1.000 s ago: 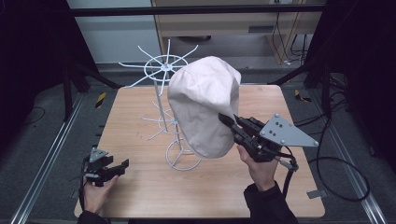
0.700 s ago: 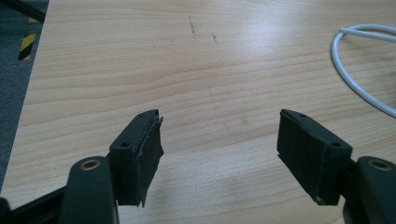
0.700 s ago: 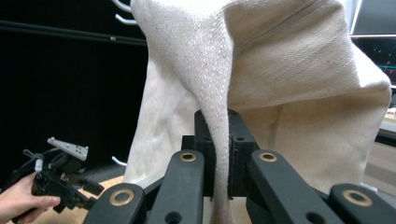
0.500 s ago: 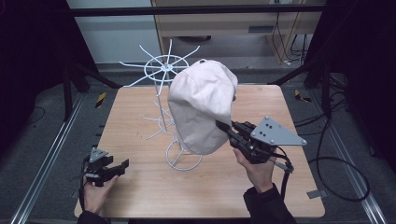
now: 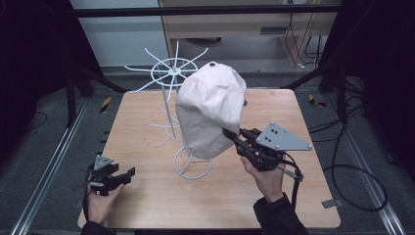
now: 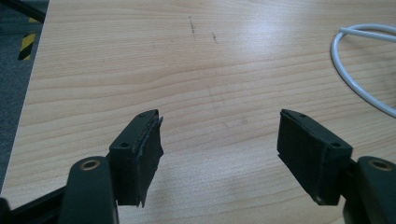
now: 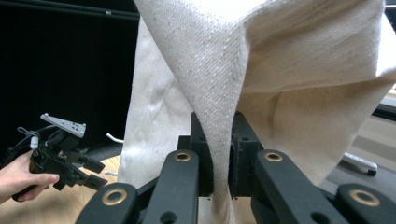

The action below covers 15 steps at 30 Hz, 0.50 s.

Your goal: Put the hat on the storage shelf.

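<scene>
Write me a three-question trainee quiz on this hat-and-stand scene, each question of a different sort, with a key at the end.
1. True or false: the left hand-held gripper is clamped on the white wire stand.
2. Multiple choice: what does the right hand-held gripper grip? A) the stand's round base B) a fold of the beige hat's fabric C) nothing
3. Fill in: the left hand-held gripper sits low over the wooden ____, near its front left corner.

Key
1. False: its jaws stand wide apart with nothing between them.
2. B: the cloth is pinched between the jaws in the right gripper view.
3. table
</scene>
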Each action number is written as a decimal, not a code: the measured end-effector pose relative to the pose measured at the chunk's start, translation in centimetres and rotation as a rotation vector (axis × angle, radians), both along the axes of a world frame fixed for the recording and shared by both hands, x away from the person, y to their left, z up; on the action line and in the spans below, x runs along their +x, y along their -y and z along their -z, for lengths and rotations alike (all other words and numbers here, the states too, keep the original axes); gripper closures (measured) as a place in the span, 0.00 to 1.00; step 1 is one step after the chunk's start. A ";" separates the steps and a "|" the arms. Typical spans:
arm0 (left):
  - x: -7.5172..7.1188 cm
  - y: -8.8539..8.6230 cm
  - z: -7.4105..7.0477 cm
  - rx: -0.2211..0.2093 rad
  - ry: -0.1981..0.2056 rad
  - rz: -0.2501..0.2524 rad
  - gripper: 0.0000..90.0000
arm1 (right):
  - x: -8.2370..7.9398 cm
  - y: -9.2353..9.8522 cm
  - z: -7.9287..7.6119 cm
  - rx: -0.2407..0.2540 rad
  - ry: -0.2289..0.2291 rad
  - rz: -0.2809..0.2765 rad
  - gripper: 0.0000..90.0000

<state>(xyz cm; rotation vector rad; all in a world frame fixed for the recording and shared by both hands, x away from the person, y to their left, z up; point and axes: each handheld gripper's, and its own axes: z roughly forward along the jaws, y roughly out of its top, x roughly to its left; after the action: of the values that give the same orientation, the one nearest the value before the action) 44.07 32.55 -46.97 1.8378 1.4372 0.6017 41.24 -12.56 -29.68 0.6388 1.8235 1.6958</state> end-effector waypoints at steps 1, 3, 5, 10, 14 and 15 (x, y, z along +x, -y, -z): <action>0.0 0.0 0.0 0.000 0.000 0.000 0.34 | 0.1 0.0 0.0 -0.003 -0.005 0.001 0.90; 0.0 0.0 0.0 0.000 0.000 0.000 0.34 | 0.1 0.0 0.1 -0.004 -0.008 0.007 0.89; 0.0 0.0 0.0 0.000 0.000 0.000 0.33 | 0.1 0.0 0.1 -0.006 -0.013 0.009 0.88; 0.0 0.0 0.0 0.002 -0.001 0.001 0.33 | 0.2 0.1 0.3 -0.015 -0.020 0.020 0.80; 0.0 0.0 0.0 0.000 0.001 -0.002 0.33 | 0.1 0.4 0.7 -0.020 -0.022 0.031 0.74; 0.0 0.0 0.0 0.000 0.001 -0.001 0.33 | 0.0 0.5 0.7 -0.017 -0.022 0.033 0.72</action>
<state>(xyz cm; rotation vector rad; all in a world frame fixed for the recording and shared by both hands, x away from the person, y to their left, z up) 44.09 32.51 -47.00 1.8367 1.4382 0.6031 41.27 -13.08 -30.40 0.6795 1.8305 1.6559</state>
